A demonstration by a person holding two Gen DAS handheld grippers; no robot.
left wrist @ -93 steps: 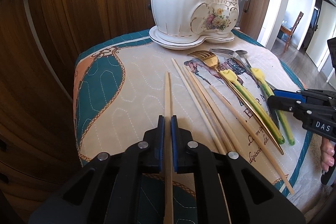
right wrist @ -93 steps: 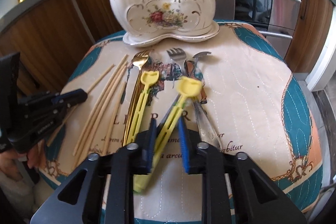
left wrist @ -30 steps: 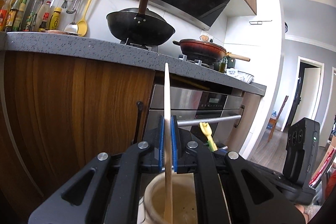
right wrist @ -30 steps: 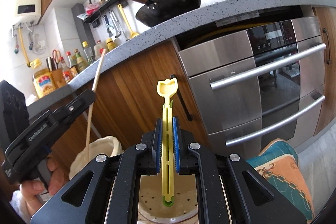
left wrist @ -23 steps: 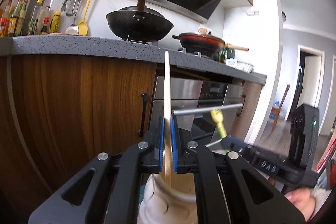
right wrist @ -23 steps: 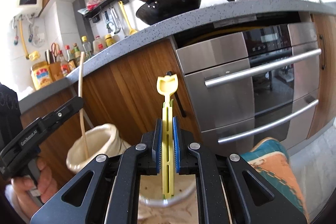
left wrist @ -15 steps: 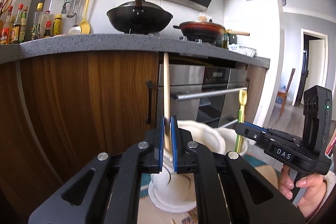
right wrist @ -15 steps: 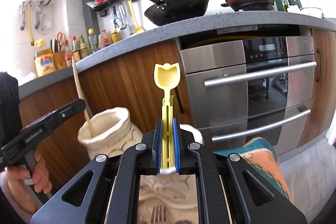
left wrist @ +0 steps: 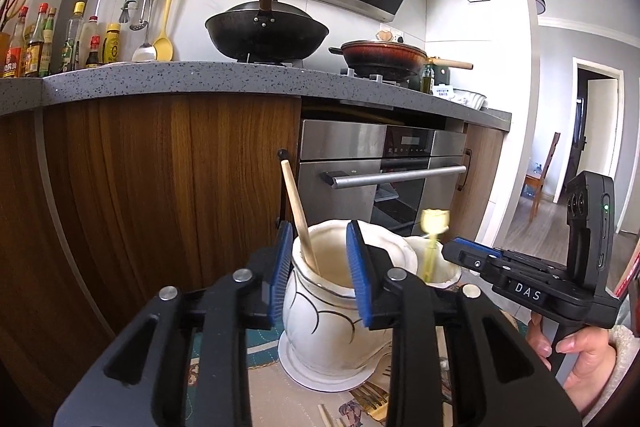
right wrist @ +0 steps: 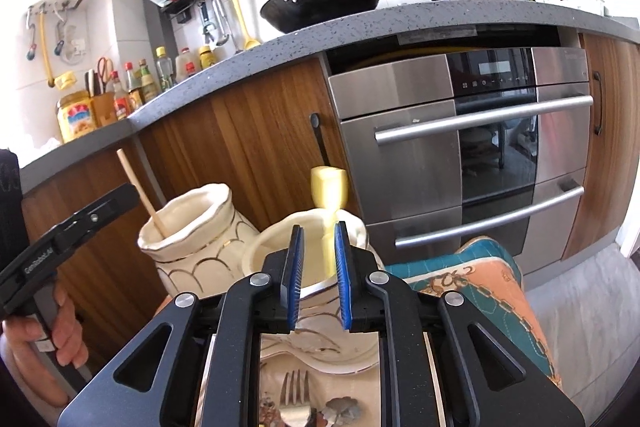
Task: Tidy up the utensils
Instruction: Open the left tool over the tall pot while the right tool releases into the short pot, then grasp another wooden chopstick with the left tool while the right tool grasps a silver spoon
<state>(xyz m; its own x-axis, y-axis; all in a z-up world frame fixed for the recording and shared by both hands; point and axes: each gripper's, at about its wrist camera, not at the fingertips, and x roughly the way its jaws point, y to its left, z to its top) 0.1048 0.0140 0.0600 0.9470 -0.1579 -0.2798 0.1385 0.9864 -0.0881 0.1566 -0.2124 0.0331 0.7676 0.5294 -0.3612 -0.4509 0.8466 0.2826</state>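
A white ceramic two-pot utensil holder (left wrist: 332,311) (right wrist: 192,247) stands on its saucer on the quilted cloth. A wooden chopstick (left wrist: 298,215) (right wrist: 142,193) leans in the taller pot. A yellow plastic utensil (left wrist: 432,243) (right wrist: 329,203) stands in the shorter pot, blurred. My left gripper (left wrist: 320,267) is open, its jaws on either side of the tall pot's rim, off the chopstick. My right gripper (right wrist: 319,267) is open, its jaws on either side of the yellow utensil's handle without touching it.
A silver fork (right wrist: 294,401) and a gold fork (left wrist: 370,397) lie on the cloth below the holder. Wooden cabinets (left wrist: 160,187) and a steel oven (right wrist: 480,147) stand close behind. The counter above carries a black wok (left wrist: 266,31).
Both grippers have opened and let go. The chopstick now leans in the tall pot and the yellow utensil stands in the short pot. Both views have tilted down a little.
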